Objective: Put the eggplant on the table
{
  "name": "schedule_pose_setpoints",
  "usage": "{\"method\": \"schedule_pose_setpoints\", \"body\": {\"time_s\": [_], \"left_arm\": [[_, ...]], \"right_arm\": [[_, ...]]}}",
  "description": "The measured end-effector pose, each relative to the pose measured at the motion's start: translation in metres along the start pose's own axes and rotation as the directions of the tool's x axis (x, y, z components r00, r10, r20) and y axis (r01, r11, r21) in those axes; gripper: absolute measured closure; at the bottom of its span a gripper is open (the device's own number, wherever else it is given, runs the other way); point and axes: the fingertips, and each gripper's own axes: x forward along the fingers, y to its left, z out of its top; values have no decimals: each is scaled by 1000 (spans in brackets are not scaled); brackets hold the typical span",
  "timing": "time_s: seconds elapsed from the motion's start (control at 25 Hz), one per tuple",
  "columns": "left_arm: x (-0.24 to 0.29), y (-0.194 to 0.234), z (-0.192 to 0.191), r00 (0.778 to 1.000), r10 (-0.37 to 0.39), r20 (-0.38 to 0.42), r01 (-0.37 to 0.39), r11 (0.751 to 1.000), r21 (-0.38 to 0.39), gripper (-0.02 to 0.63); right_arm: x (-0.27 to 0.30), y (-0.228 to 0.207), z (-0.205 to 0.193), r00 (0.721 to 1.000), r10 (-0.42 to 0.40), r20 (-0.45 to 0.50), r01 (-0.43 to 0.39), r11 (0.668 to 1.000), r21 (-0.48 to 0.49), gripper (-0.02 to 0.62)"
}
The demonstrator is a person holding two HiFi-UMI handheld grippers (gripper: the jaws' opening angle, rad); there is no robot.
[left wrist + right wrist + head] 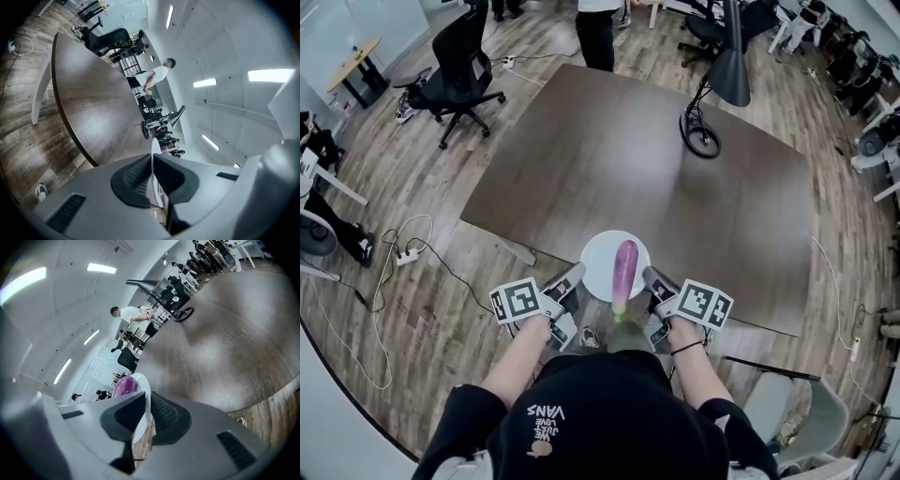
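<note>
A purple eggplant point(624, 270) with a green stem lies on a round white plate point(598, 263), held over the near edge of the dark brown table point(609, 159). My left gripper point(575, 276) is shut on the plate's left rim and my right gripper point(651, 278) on its right rim. In the left gripper view the plate point(154, 176) shows edge-on between the black pads. In the right gripper view the plate point(140, 401) stands pinched between the pads, with the eggplant point(123, 386) behind its rim.
A black desk lamp point(724, 80) stands at the table's far right. A black office chair point(457, 70) and a standing person point(596, 28) are beyond the table. A power strip point(406, 255) and cables lie on the wooden floor at left.
</note>
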Motion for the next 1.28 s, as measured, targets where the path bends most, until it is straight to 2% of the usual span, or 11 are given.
{"method": "schedule_pose_setpoints", "body": {"time_s": [0.16, 0.36, 0.6, 1.28], "left_arm": [[2, 10, 10, 1000, 5, 2, -5, 1000, -14, 581], [22, 10, 40, 1000, 11, 19, -12, 1000, 7, 581], [37, 18, 55, 999, 28, 44, -27, 999, -20, 581], [113, 37, 129, 997, 56, 58, -55, 998, -12, 581]], "right_arm": [[14, 2, 3, 1000, -7, -9, 6, 1000, -5, 552], [38, 5, 31, 1000, 3, -29, -3, 1000, -12, 552], [59, 3, 49, 999, 16, -49, -17, 1000, -25, 552], [134, -10, 131, 997, 20, -78, -22, 999, -32, 552]]}}
